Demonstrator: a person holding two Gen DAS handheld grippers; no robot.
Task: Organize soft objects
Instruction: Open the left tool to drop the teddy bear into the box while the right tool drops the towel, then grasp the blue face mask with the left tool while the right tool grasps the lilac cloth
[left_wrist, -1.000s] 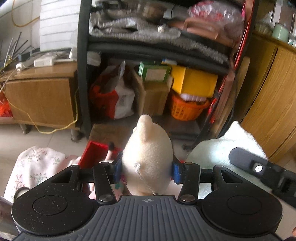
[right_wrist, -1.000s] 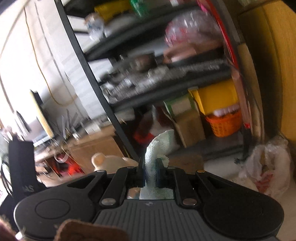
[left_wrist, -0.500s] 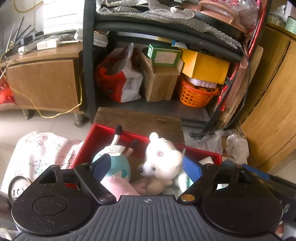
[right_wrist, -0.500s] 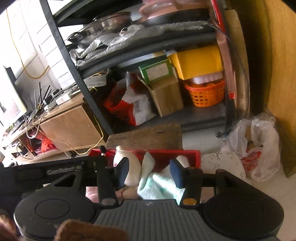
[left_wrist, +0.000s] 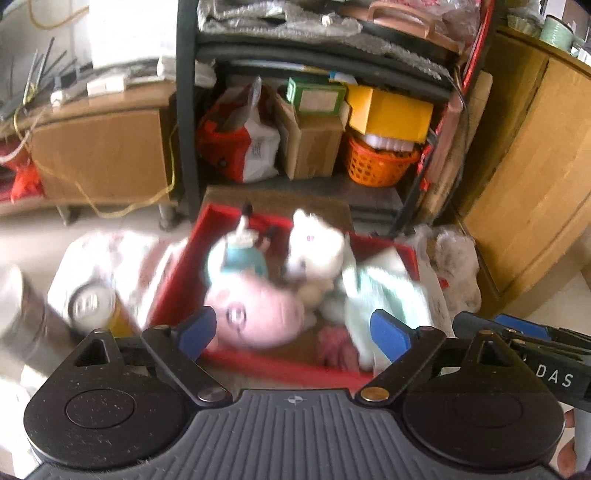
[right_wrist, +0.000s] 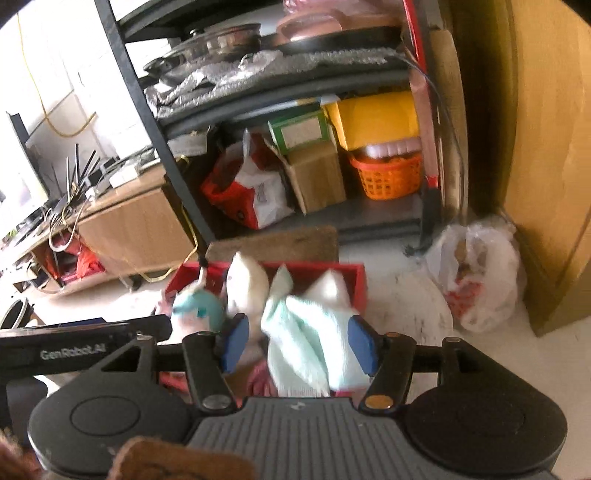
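Soft toys were pretty much all sitting in the red bin (left_wrist: 207, 225) on the floor when we looked: white bear (left_wrist: 314, 247), pink plush (left_wrist: 258, 317), a teal-and-white one (left_wrist: 236, 258), plus the mint towel (right_wrist: 303, 339) draped at the right end. Our left claw (left_wrist: 295, 332) was spread wide and holding nothing, hovering over the bin's near edge. Right claw (right_wrist: 299, 343) was spread too, towel lying loose between its pads, not pinched. We'd say the job was nearly done. Only the floral cloth (left_wrist: 110, 258) beside the bin looked maybe still left, though things were blurry.
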